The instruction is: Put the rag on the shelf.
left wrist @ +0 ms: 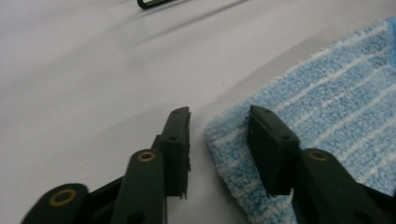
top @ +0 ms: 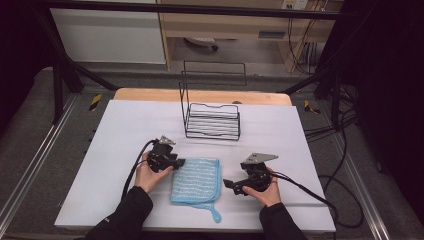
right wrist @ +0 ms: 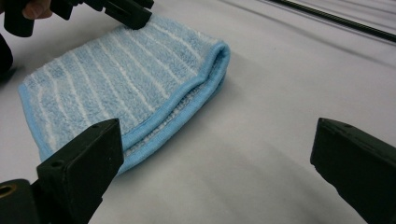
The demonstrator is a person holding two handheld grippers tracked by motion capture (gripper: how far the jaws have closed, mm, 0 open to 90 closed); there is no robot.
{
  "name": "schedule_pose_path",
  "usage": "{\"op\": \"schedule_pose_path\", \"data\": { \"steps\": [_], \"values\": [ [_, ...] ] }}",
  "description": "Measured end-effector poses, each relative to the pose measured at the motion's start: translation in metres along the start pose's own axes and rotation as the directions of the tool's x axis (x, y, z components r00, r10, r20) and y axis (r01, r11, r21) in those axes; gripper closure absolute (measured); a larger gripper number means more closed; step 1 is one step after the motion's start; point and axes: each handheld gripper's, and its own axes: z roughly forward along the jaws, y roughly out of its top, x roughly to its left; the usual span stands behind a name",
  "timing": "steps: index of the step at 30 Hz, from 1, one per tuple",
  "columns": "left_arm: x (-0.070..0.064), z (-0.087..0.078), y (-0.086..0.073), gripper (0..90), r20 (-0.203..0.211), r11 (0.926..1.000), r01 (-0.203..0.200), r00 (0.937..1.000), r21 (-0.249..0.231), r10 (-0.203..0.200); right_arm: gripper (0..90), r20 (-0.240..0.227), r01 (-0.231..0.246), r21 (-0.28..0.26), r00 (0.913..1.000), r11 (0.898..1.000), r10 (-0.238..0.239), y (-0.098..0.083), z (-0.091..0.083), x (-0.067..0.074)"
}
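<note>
Cloth [top: 196,181]: folded blue cloth with white stripes, lying flat on the bench between the two tools, toward the near edge. A small loop tail sticks out at its near corner.
Cloth fold: in the right gripper view the folded edge [right wrist: 212,70] faces the open bench; two layers lie stacked.
Left tool [top: 179,162]: held in the left hand [top: 146,174], at the cloth's far-left corner, low over the bench.
Left tool state: jaws partly spread. In the left gripper view one jaw stands on the bare bench just beside the cloth corner [left wrist: 224,135]; the other stands over the cloth. The pads do not press on the corner that lies between them.
Right tool [top: 227,184]: held in the right hand [top: 265,192], just beside the cloth's right edge, apart from it, pointing toward it.
Right tool state: jaws spread wide, nothing between them but bare bench.
Bench [top: 125,130]: white surface carrying all things.
Rack [top: 212,121]: black wire rack, upright on the far side of the bench, well apart from the cloth.
Cables [top: 131,172]: one trails from each tool toward the near edge.
</note>
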Motion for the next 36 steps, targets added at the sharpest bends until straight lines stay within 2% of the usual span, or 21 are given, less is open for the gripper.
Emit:
{"op": "schedule_pose_path", "data": {
  "steps": [4, 10, 12, 19, 21, 23, 24, 26, 29, 33, 36],
  "values": [
    [-0.001, 0.002, -0.002, 67.7, 0.017, 1.0000, 0.001, 0.9999, 0.004, -0.001, 3.2, 0.001, -0.002, 0.003, 1.0000, 1.000, 0.002, 0.000, 0.000, -0.001],
    [-0.005, 0.003, -0.003, 72.9, 0.007, 0.9999, -0.015, 0.9999, 0.006, 0.015, 3.5, 0.002, -0.010, -0.005, 0.9999, 1.000, 0.010, 0.001, 0.001, -0.001],
    [-0.006, 0.004, -0.003, 74.1, 0.004, 1.0000, -0.009, 1.0000, 0.005, 0.008, 3.0, 0.016, -0.010, -0.007, 0.9998, 1.000, 0.010, 0.003, 0.001, -0.001],
    [-0.005, 0.004, -0.003, 75.5, 0.009, 0.9999, -0.007, 0.9999, 0.008, 0.007, 1.2, 0.037, 0.006, -0.024, 0.9993, 1.000, -0.005, 0.020, 0.007, 0.000],
    [-0.005, 0.004, -0.003, 75.6, 0.011, 0.9999, -0.007, 0.9999, 0.007, 0.007, 0.9, 0.040, 0.014, -0.017, 0.9991, 1.000, -0.013, 0.026, 0.011, 0.000],
    [-0.005, 0.004, -0.003, 75.6, 0.014, 1.0000, -0.007, 0.9999, 0.007, 0.007, 2.8, 0.070, 0.011, -0.003, 0.9975, 1.000, -0.011, 0.034, 0.017, 0.001],
    [-0.005, 0.004, -0.004, 75.6, 0.015, 1.0000, -0.007, 0.9999, 0.005, 0.007, 2.2, 0.068, 0.016, 0.002, 0.9976, 1.000, -0.016, 0.037, 0.021, 0.000],
    [-0.005, 0.004, -0.004, 75.5, 0.015, 0.9999, -0.010, 0.9998, 0.003, 0.010, 5.4, 0.072, 0.020, 0.012, 0.9972, 1.000, -0.021, 0.042, 0.028, 0.001],
    [-0.005, 0.005, -0.004, 75.5, 0.015, 0.9999, -0.014, 0.9998, 0.001, 0.014, 9.3, 0.058, -0.004, 0.018, 0.9983, 1.000, 0.003, 0.046, 0.040, -0.001],
    [-0.004, 0.005, -0.005, 75.3, 0.023, 1.0000, -0.008, 0.9997, -0.004, 0.008, 21.1, 0.065, -0.033, 0.016, 0.9974, 0.999, 0.032, 0.043, 0.056, -0.001],
    [-0.003, 0.005, -0.005, 75.3, 0.026, 0.9999, -0.013, 0.9996, -0.006, 0.013, 30.5, 0.071, -0.044, 0.038, 0.9966, 0.998, 0.041, 0.039, 0.063, -0.002]
  ]
}}
